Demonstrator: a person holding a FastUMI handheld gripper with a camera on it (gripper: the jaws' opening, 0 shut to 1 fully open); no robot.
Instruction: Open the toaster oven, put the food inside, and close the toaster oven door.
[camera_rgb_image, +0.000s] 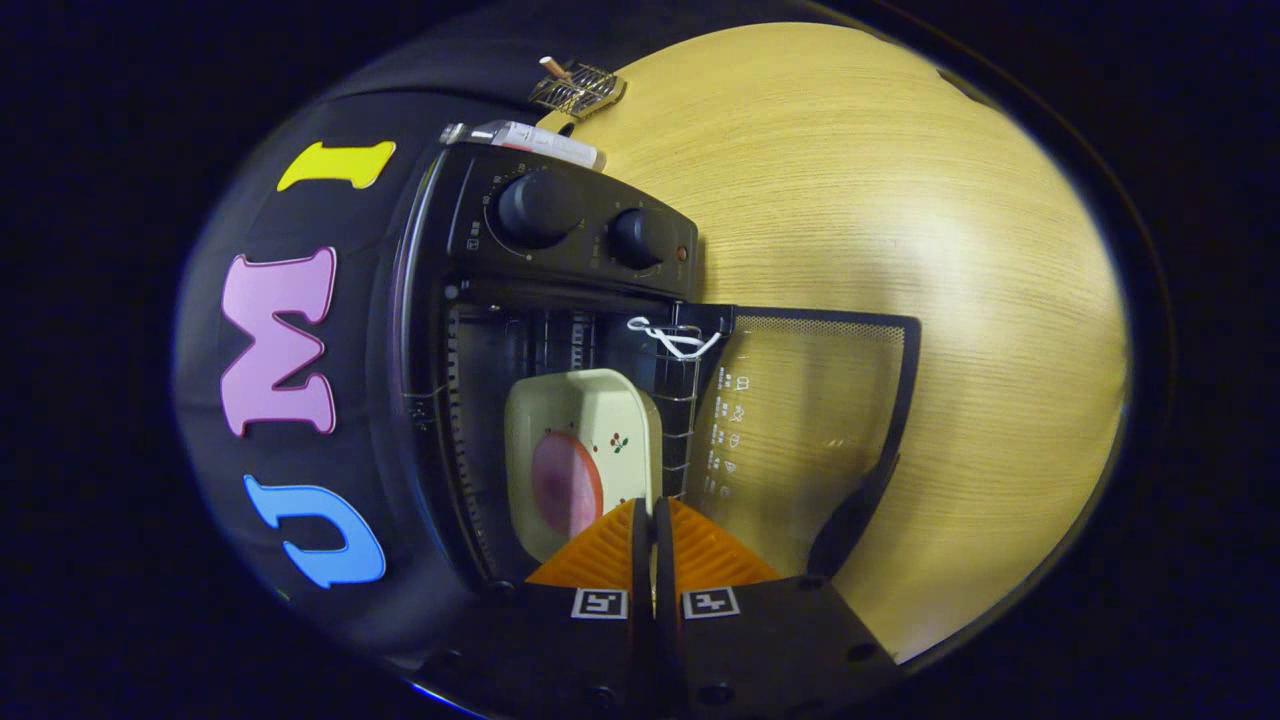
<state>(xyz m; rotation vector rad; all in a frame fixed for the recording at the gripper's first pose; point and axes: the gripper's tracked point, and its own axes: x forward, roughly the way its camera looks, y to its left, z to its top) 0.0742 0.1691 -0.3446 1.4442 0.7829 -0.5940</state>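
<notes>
While the toaster oven (560, 330) stands at the edge of the wooden tabletop (900, 250) against the booth's wall, its glass door (800, 430) hangs fully open, swung out over the table. Inside the cavity sits a cream dish (585, 440) carrying a round pink slice of food (565, 485), resting beside the wire rack (680, 420), which has a white cord (672, 338) tied to it. The gripper (652, 520) has its fingers pressed together with nothing between them, their tips right at the dish's near rim. Two knobs (540, 208) sit on the control panel. A small wire basket (577, 88) lies at the tabletop's far edge, beyond the oven.
</notes>
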